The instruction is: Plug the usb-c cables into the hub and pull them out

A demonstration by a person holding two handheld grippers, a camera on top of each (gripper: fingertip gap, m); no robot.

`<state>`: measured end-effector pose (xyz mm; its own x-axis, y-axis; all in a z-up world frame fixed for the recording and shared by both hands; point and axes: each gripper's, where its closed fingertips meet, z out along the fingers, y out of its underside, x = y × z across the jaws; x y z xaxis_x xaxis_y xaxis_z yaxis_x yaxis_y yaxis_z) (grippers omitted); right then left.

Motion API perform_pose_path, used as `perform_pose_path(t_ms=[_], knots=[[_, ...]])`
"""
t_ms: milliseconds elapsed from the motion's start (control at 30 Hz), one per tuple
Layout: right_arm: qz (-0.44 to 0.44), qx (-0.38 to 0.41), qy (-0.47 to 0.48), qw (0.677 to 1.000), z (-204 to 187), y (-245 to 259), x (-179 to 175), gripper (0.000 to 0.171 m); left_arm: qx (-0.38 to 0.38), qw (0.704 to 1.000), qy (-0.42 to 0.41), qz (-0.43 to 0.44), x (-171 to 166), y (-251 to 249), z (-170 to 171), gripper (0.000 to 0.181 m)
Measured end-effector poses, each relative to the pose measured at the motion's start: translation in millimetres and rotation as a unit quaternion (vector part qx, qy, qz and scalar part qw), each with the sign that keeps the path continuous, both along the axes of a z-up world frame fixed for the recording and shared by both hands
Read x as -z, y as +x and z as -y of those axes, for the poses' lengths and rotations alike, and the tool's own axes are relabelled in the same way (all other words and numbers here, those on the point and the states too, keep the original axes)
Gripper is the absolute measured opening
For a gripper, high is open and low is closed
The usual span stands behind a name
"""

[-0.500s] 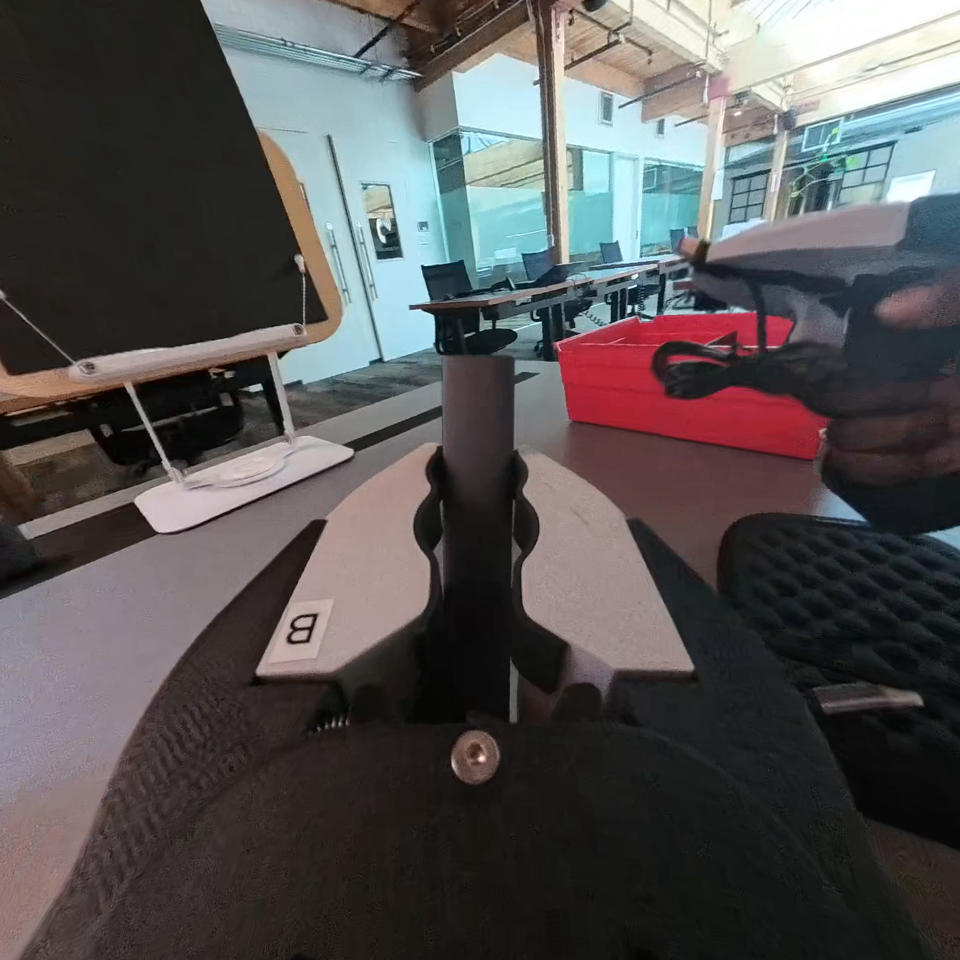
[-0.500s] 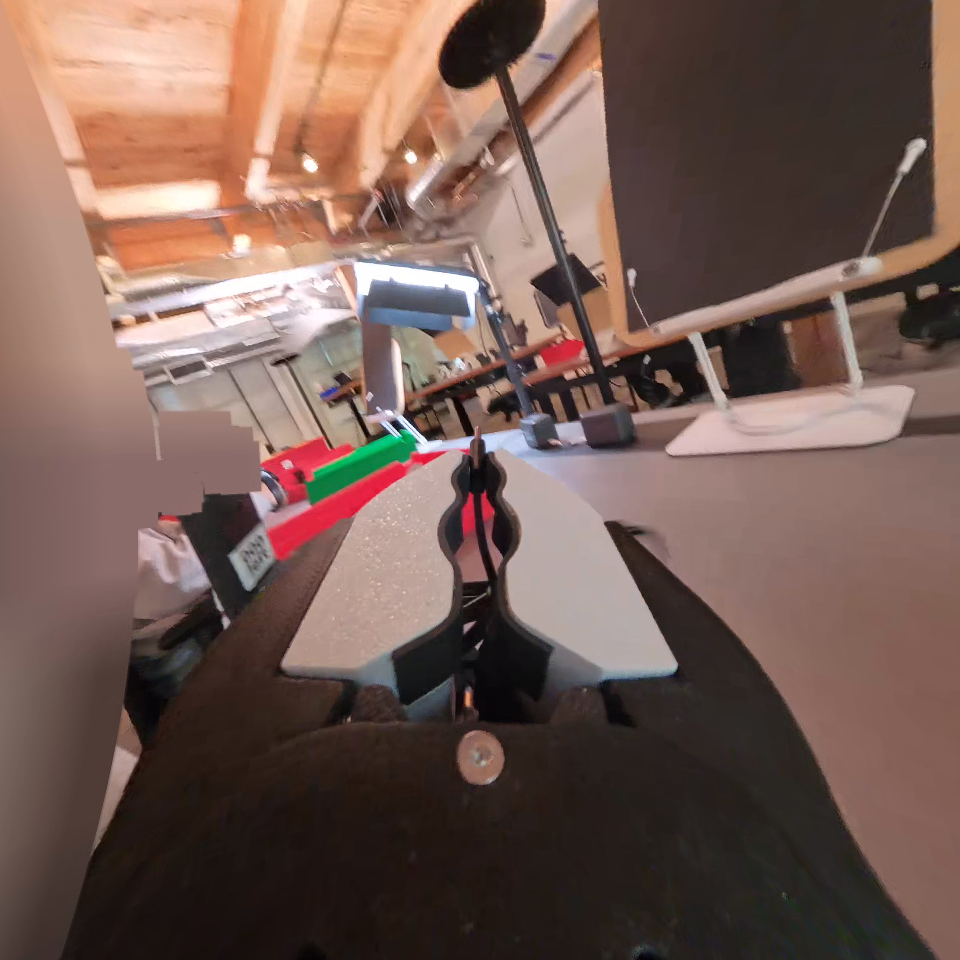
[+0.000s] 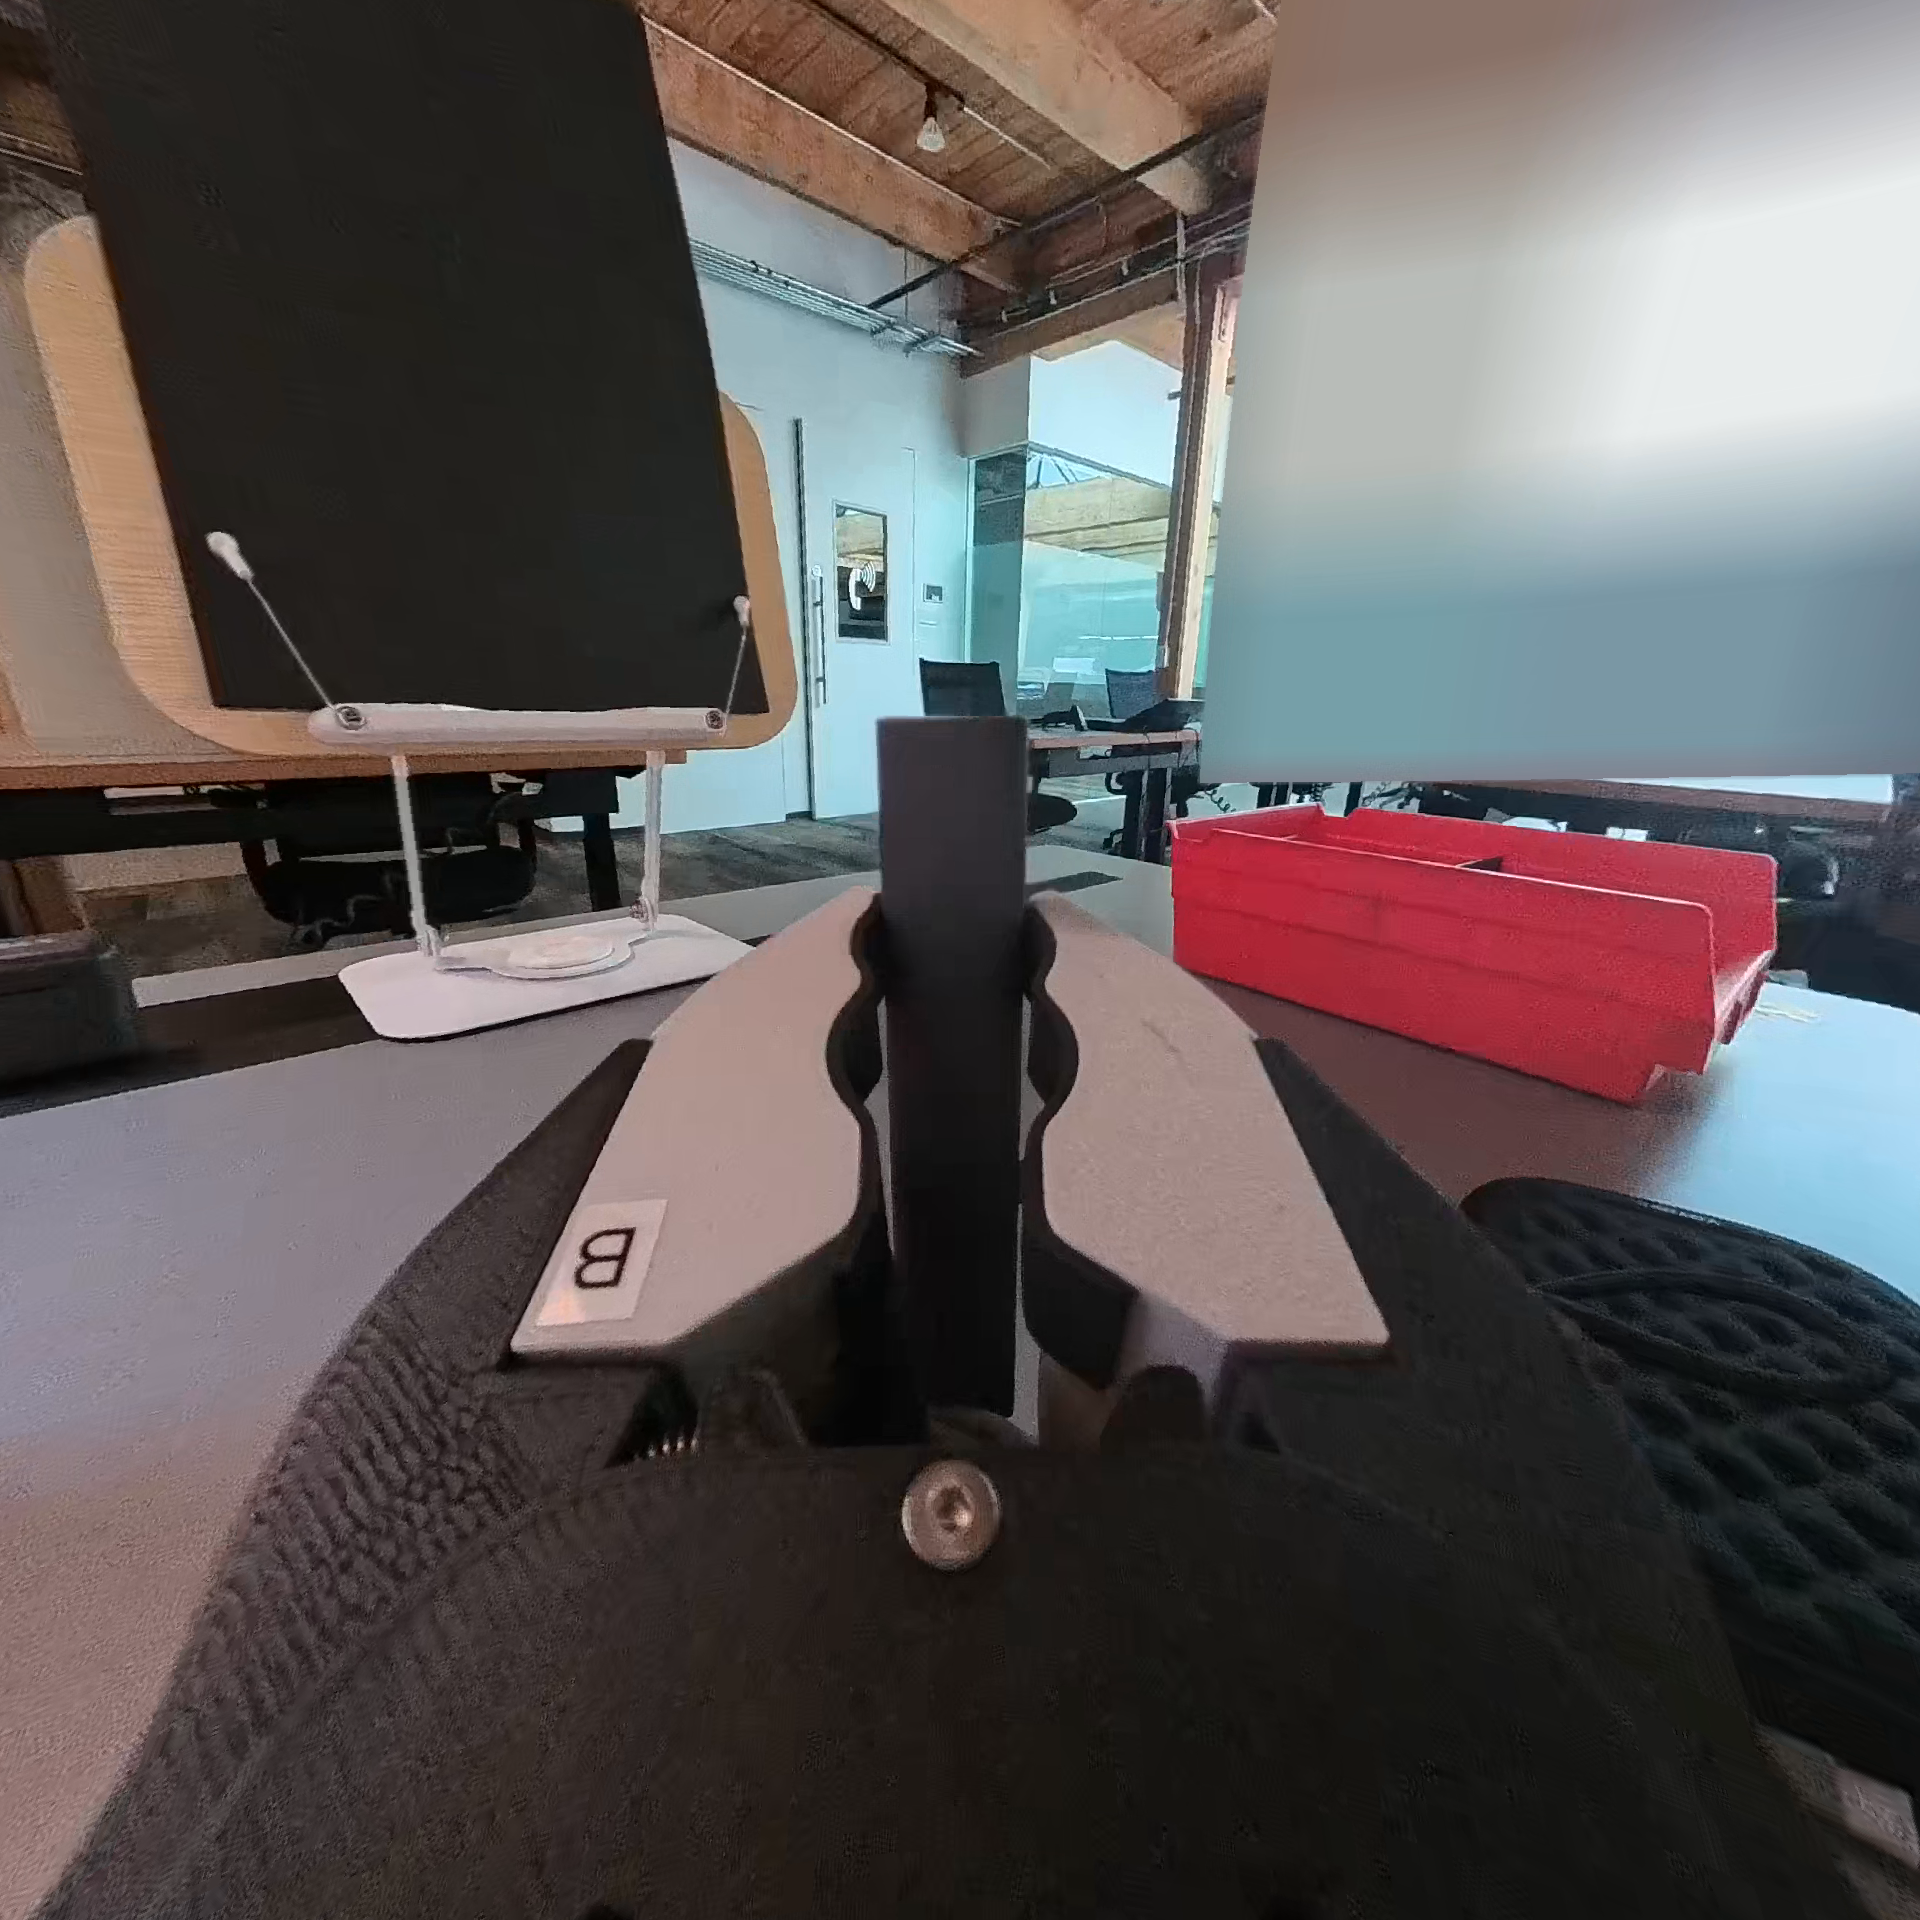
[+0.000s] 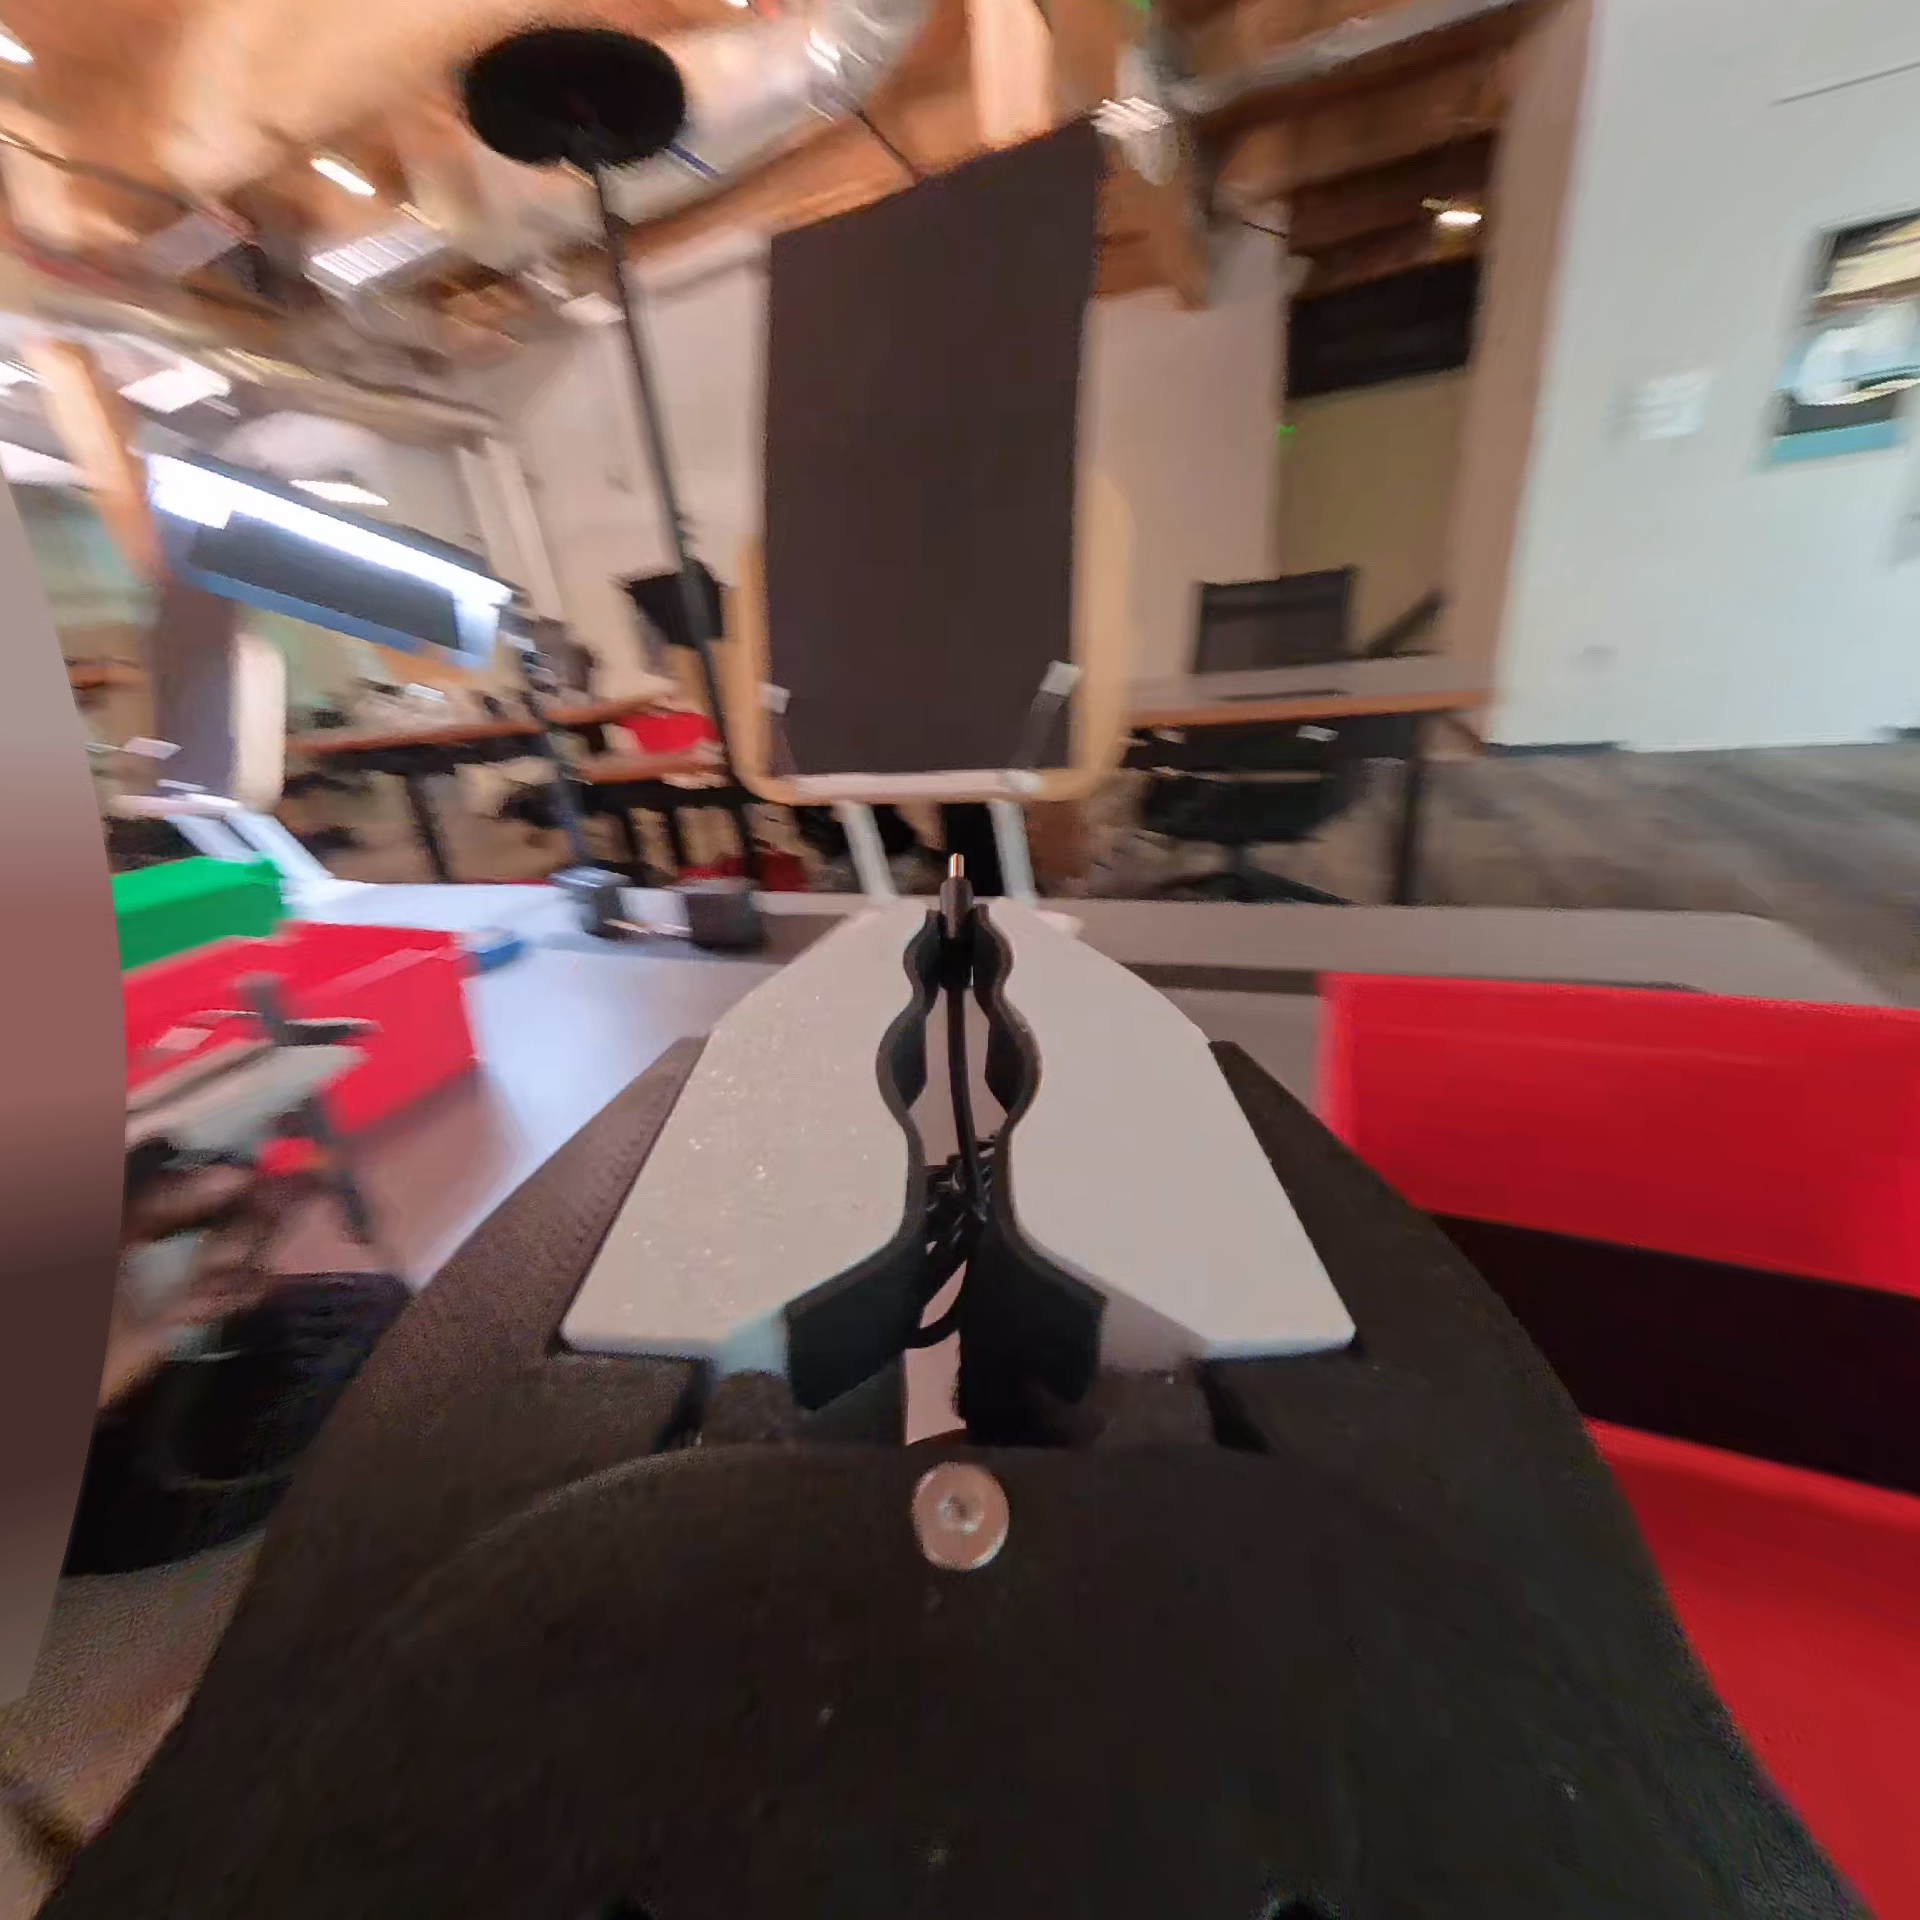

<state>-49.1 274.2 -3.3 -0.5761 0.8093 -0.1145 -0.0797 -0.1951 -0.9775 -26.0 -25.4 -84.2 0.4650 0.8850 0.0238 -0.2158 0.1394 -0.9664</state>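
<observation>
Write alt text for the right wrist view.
The right gripper is shut on a black cable, its metal plug poking past the tips. Red bins flank it on a grey table; the background is motion-blurred.

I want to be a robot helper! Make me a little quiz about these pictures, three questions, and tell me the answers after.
1. True or false: the left tool is squeezing a dark flat bar, the hub.
2. What does the right tool hold? A) a spoon B) a thin black cable with a small metal plug C) nothing
3. Fill in: in the left wrist view, the bin on the table to the right is coloured ____.

Key: 1 true; 2 B; 3 red.
</observation>
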Motion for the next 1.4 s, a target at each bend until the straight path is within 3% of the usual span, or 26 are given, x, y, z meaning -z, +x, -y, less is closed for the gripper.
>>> perform_pose_path(t_ms=[200, 333, 467, 700, 933, 1033, 1133, 1267, 1333, 1400], knots=[[0.096, 0.186, 0.123, 0.97, -100.3, -54.4, 55.7, 0.005, 0.002, 1.0, 0.008, 0.01, 3.3, -3.5, 1.7, 0.024], [0.21, 0.209, 0.167, 0.941, -127.7, -78.7, 113.8, 0.005, -0.005, 1.0, -0.004, 0.013, 6.2, -6.0, 1.4, 0.024], [0.275, 0.278, 0.257, 0.884, -154.5, -83.8, 151.4, 0.009, -0.015, 1.0, 0.001, 0.014, 6.6, -7.9, 5.6, 0.024], [0.294, 0.363, 0.334, 0.819, -164.5, -72.7, 146.0, 0.053, -0.013, 1.0, -0.009, 0.019, 8.8, -8.8, 2.9, 0.026], [0.242, 0.393, 0.349, 0.816, -145.5, -63.8, 111.8, 0.068, -0.012, 1.0, -0.005, 0.012, 6.7, -6.9, 4.2, 0.02], [0.214, 0.384, 0.339, 0.832, -126.8, -59.5, 96.9, 0.069, -0.011, 1.0, -0.005, 0.012, 6.7, -6.8, 4.0, 0.02], [0.162, 0.321, 0.298, 0.884, -80.0, -53.1, 77.1, 0.07, -0.01, 1.0, -0.008, 0.012, 7.0, -6.8, 3.3, 0.019], [0.07, 0.115, 0.213, 0.968, 29.7, -29.2, 56.4, 0.068, -0.01, 1.0, -0.011, 0.012, 7.0, -6.5, 3.0, 0.019], [0.035, -0.023, 0.169, 0.985, 95.0, -4.9, 55.4, 0.075, -0.01, 1.0, -0.012, 0.011, 6.9, -6.3, 2.9, 0.019], [0.023, -0.15, 0.146, 0.978, 153.5, 23.7, 64.7, 0.084, -0.01, 1.0, -0.013, 0.012, 6.9, -6.4, 2.8, 0.019]])
